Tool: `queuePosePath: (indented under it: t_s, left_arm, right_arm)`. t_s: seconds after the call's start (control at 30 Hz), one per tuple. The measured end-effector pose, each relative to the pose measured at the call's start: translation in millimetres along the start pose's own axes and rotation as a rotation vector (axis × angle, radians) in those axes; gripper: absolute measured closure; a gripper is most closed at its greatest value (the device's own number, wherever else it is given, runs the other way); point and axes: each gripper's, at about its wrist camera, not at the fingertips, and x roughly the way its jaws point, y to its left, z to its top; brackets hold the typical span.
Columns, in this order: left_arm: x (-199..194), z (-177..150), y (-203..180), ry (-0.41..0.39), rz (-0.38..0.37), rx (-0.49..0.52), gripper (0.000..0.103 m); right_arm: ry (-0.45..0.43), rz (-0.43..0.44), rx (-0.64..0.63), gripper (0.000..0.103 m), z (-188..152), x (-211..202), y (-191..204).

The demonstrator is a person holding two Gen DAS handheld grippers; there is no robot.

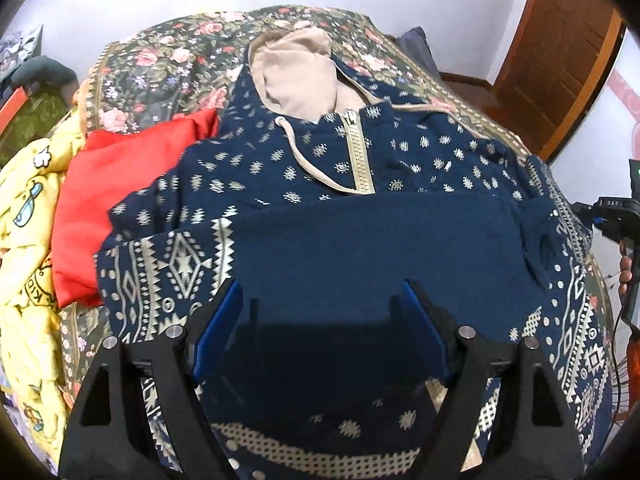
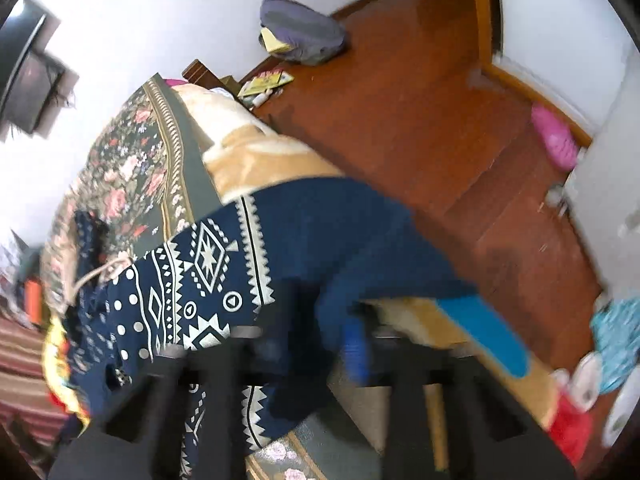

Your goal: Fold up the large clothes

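Note:
A navy hoodie (image 1: pixel 360 152) with cream patterns, a zip and a beige-lined hood (image 1: pixel 304 76) lies spread on the floral bed cover (image 1: pixel 168 64). My left gripper (image 1: pixel 322 308) hovers open just above its plain navy part, and its blue pads stand wide apart with nothing pinched. In the blurred right wrist view the hoodie's patterned sleeve (image 2: pixel 208 264) ends in a plain navy stretch at the bed's edge. That navy cloth runs between the fingers of my right gripper (image 2: pixel 308 344), which is shut on it. One blue pad (image 2: pixel 355 344) shows beside the cloth.
A red cloth (image 1: pixel 116 200) and a yellow cartoon-print cloth (image 1: pixel 24 220) lie left of the hoodie. A hand (image 1: pixel 625 272) holds the other gripper at the right edge. Right of the bed are a beige blanket (image 2: pixel 256 156), the wooden floor (image 2: pixel 400 120) and a grey bag (image 2: pixel 304 32).

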Motion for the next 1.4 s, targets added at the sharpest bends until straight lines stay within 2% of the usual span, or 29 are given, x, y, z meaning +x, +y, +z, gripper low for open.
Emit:
queuePosePath:
  t_s: [0.1, 0.23, 0.37, 0.47, 0.63, 0.8, 1.0, 1.07, 1.2, 1.27, 1.4]
  left_arm:
    - [-12.2, -2.9, 5.0, -0.025, 0.018, 0.006, 0.023]
    - [-28.3, -8.0, 11.5, -0.053, 0.025, 0.003, 0.023]
    - [-43.6, -14.1, 19.0, -0.075, 0.01, -0.016, 0.023]
    - [-53.3, -18.9, 22.1, -0.089, 0.018, -0.009, 0.023]
    - [-67.6, -27.3, 27.8, -0.109, 0.03, 0.006, 0.023]
    - [-72.1, -37.9, 36.7, -0.101, 0.019, -0.008, 0.023]
    - [-67.1, -51.0, 40.9, -0.068, 0.018, 0.005, 0.023]
    - [-64.7, -52.8, 38.8, -0.057, 0.021, 0.018, 0.023]
    - [-64.1, -50.0, 29.5, -0.054, 0.022, 0.049, 0.023]
    - [-65.5, -43.8, 20.5, -0.063, 0.02, 0.073, 0.023]
    - [-71.5, -24.5, -2.4, -0.092, 0.003, 0.126, 0.023]
  right_arm:
    - [-0.066, 0.005, -0.072, 0.095, 4.1, -26.1, 18.7]
    - [-0.134, 0.072, -0.151, 0.095, 8.6, -61.7, 53.0]
    - [-0.209, 0.18, -0.288, 0.095, -2.5, -105.3, 110.8]
    - [-0.224, 0.232, -0.396, 0.095, -14.4, -118.7, 155.2]
    - [-0.164, 0.31, -0.536, 0.096, -48.2, -110.5, 209.1]
    - [0.022, 0.327, -0.611, 0.095, -90.0, -58.8, 239.0]
    - [0.2, 0.264, -0.644, 0.095, -136.6, -8.7, 234.3]
    - [0.24, 0.241, -0.639, 0.091, -142.1, 1.5, 231.4]
    - [0.309, 0.225, -0.628, 0.091, -142.5, 0.9, 222.8]
    - [0.327, 0.24, -0.624, 0.078, -141.4, -6.0, 218.4]
    - [0.226, 0.256, -0.624, 0.069, -130.1, -39.2, 195.2]
